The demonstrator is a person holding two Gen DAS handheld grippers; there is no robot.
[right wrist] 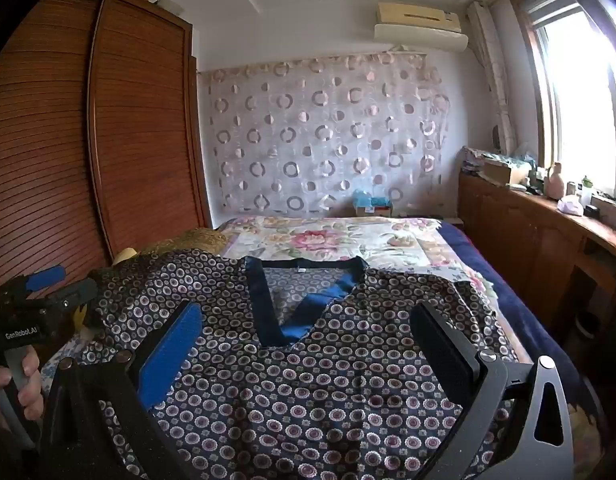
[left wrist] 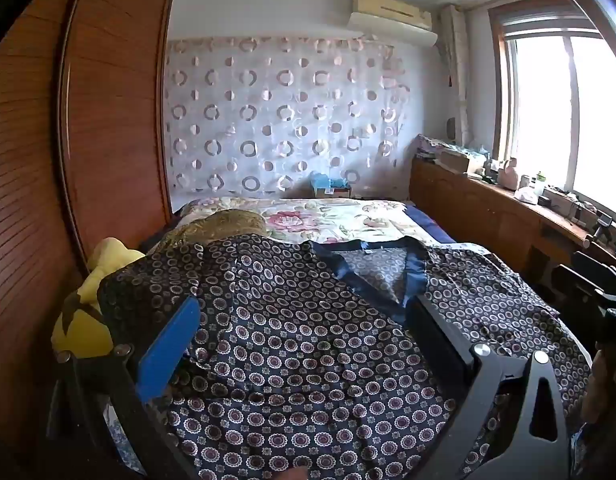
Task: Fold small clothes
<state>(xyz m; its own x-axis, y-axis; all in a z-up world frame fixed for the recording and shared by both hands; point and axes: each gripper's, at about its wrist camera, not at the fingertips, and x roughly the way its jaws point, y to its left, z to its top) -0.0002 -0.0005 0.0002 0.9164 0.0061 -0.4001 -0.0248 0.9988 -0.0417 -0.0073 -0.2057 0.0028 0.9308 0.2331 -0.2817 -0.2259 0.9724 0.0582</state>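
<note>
A dark navy top with small ring patterns and a blue V-neck collar [left wrist: 308, 344] lies spread on the bed; it also shows in the right wrist view [right wrist: 327, 380]. My left gripper [left wrist: 304, 320] is open above the garment's left half, holding nothing. My right gripper [right wrist: 308, 328] is open above the garment's middle, just below the collar [right wrist: 296, 320], holding nothing. The left gripper also shows at the left edge of the right wrist view [right wrist: 44, 284], held by a hand.
The bed [right wrist: 335, 240] has a floral cover. A yellow soft toy [left wrist: 92, 300] and a gold pillow [left wrist: 216, 224] lie at the left. A wooden wardrobe [right wrist: 68, 140] stands on the left. A low cabinet [right wrist: 547, 232] with clutter runs under the window.
</note>
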